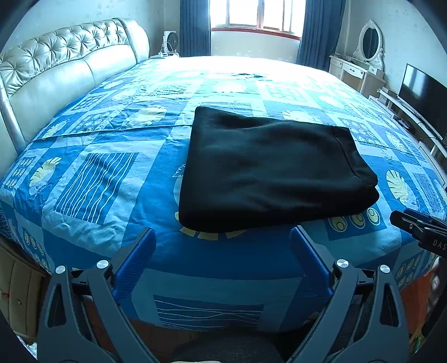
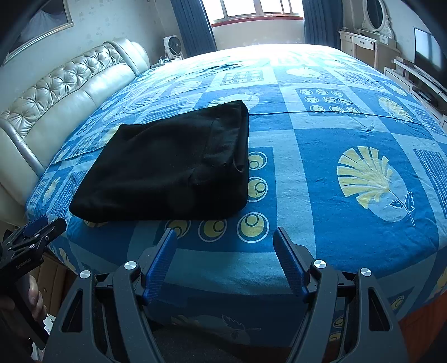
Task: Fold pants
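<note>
The black pants (image 1: pixel 268 170) lie folded into a compact rectangle on the blue patterned bedspread (image 1: pixel 97 178), near the bed's front edge; the waistband edge is on the right side. They also show in the right wrist view (image 2: pixel 167 170), left of centre. My left gripper (image 1: pixel 223 237) is open and empty, held just short of the pants' near edge. My right gripper (image 2: pixel 225 237) is open and empty, off the pants' right front corner. The right gripper's tip (image 1: pixel 419 226) shows at the right edge of the left wrist view; the left gripper (image 2: pixel 33 237) shows at the left of the right wrist view.
A padded cream headboard (image 1: pixel 64 72) runs along the left side. A window with blue curtains (image 1: pixel 251 16) is at the far end. A dresser with an oval mirror (image 1: pixel 368 44) and a TV (image 1: pixel 421 95) on a low stand stand to the right.
</note>
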Demonstrator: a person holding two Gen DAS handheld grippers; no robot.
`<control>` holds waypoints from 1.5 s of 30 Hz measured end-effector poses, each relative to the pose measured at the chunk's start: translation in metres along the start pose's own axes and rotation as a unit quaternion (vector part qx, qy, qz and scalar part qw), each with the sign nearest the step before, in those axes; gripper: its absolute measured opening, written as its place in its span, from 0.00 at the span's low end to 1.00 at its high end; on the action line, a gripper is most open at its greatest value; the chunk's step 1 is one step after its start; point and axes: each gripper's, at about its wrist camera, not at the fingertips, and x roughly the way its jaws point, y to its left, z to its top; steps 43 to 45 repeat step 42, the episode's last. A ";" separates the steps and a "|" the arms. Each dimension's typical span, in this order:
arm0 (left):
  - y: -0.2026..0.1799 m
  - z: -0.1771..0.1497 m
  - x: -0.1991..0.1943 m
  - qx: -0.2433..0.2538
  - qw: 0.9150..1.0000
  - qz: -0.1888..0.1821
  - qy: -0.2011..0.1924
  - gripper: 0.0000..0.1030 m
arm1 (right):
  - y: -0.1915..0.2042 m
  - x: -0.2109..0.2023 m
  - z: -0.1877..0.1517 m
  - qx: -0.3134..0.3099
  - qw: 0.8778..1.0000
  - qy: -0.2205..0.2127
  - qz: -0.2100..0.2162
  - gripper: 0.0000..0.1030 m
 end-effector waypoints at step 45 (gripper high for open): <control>0.112 0.113 0.049 -0.049 0.996 0.059 -0.044 0.98 | -0.024 0.019 0.088 0.029 0.999 -0.030 0.024 0.75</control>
